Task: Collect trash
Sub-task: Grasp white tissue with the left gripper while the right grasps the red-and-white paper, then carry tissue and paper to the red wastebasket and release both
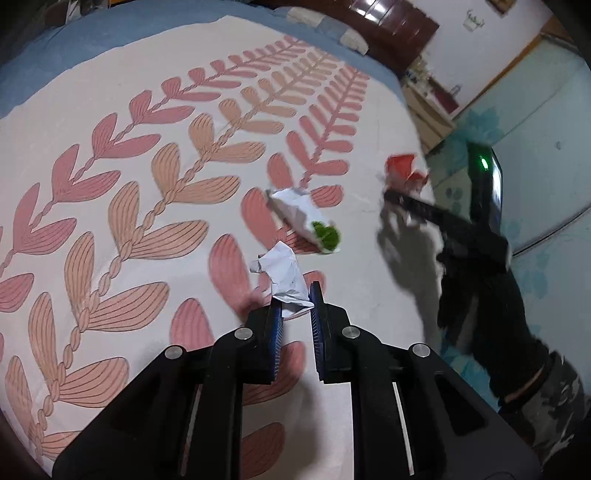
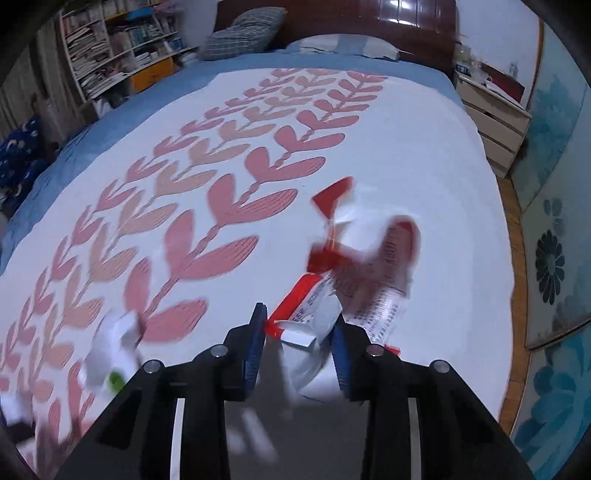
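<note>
A crumpled white paper ball (image 1: 282,278) is pinched between the blue pads of the left tongs (image 1: 297,308), its lower edge caught between the two fingers while the rest sticks out ahead of them over the bedspread (image 1: 110,122). The bedspread, white with rows of pink and peach leaf shapes, is laid over a blue sheet (image 1: 33,59) on the bed.

Just beyond the paper ball, a white wrapper with a green patch (image 1: 306,219) is seen lying on the bedspread, apart from the ball. In the right wrist view the same wrapper (image 2: 110,350) appears blurred at the lower left.

A red and white printed packet (image 2: 332,295) is gripped by the right tongs (image 2: 299,343), its crumpled lower end pressed between the blue pads and its upper part fanning out above them, blurred. From the left wrist view the right tongs (image 1: 391,197) are seen near the bed's right edge, with the packet (image 1: 402,170) at their tip and a shadow thrown on the bedspread below; they are held by a black-gloved hand (image 1: 476,288).

At the head of the bed, a checked pillow (image 2: 243,33) and a dark wooden headboard (image 2: 388,26) are visible, with a bookshelf (image 2: 110,40) to the left and a pale bedside drawer unit (image 2: 495,122) to the right.
</note>
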Tool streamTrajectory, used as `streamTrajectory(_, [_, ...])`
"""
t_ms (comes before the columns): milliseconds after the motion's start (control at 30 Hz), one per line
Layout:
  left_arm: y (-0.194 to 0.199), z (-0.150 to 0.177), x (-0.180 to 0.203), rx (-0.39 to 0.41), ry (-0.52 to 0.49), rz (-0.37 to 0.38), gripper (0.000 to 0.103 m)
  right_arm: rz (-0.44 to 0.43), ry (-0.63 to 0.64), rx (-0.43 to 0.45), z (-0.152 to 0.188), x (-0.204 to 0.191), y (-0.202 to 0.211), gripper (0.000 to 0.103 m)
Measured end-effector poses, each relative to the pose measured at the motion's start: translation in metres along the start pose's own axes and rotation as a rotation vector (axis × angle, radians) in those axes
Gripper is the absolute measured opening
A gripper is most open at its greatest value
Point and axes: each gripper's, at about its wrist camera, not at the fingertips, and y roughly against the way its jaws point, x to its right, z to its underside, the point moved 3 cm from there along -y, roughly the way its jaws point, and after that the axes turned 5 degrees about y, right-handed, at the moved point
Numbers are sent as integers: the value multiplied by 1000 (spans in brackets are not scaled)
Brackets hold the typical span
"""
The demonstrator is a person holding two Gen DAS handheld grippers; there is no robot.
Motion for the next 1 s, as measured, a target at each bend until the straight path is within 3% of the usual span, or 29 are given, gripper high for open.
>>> streamTrajectory(167, [15,15,23,44,-11,58,14,-77,22,28,28,2,60,34])
streamTrajectory(267, [23,33,44,58,-37,86,14,-126,42,63,54,8,119,34])
streamTrajectory(367, [38,54,74,77,-136,88,14,-173,59,123,90,21,196,34])
streamTrajectory(500, [60,100,135,71,-287,159,14,-200,37,206,168,63,306,35])
streamTrajectory(633, [77,154,202,59,-419,245,14,-196,-80,227,256,119,371,35])
streamTrajectory(767, [77,223,260,-16,-468,348,14,-137,-169,150,349,160,385,36])
streamTrajectory(833, [59,265,287,-105,-496,387,14,-129,-259,103,402,180,380,37])
streamTrajectory(1000, [-9,339,320,-305,-580,355,14,-146,-501,-49,523,212,334,37])
